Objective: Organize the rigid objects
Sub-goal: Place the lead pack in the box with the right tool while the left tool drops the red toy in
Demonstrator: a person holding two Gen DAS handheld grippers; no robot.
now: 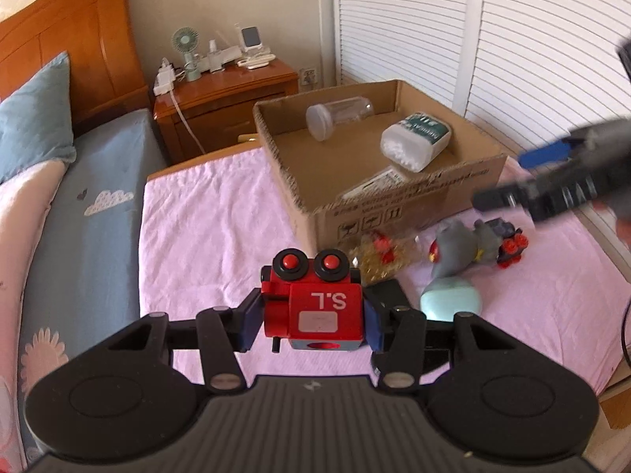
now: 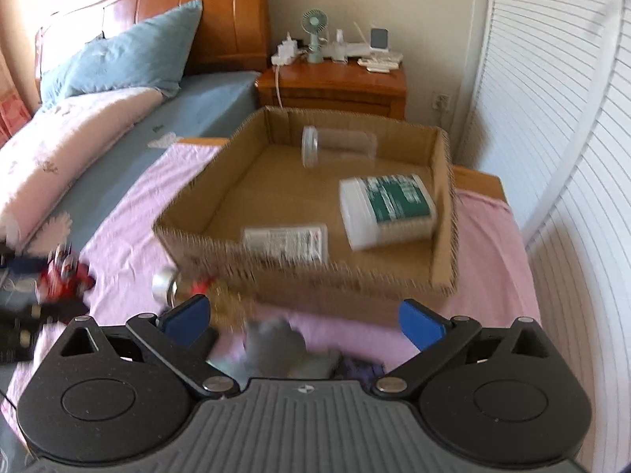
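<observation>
Broadly, a bed (image 1: 79, 213) with a blue sheet and blue pillow (image 2: 130, 51) filled the left of both views, and beside it a pink cloth (image 1: 205, 228) covered the low surface where the work took place. A wooden nightstand (image 2: 335, 82) stood against the far wall and carried a small green fan (image 1: 185, 41).

On the pink cloth sat an open cardboard box (image 1: 430, 205). Inside it lay a clear jar (image 1: 335, 116) on its side near the back wall, a white tub with a green label (image 2: 388, 209) toward the right wall, and a flat white labelled container (image 2: 286, 242) against the front wall.

Just outside the box's front wall lay a loose cluster: a grey plush toy (image 1: 461, 250), a pale blue case (image 1: 451, 299) touching it on the near side, a crinkled clear bag of yellow and red pieces (image 1: 382, 256), and a small dark toy with red studs (image 1: 512, 246).

The left gripper (image 1: 313, 315) was clamped on a red robot toy (image 1: 315, 299) marked "S.L", its blue pads pressing the toy's two sides, near the box's front left corner. The right gripper (image 2: 305, 315) was spread wide with nothing between its blue pads, poised above the grey plush toy; its view was blurred.
</observation>
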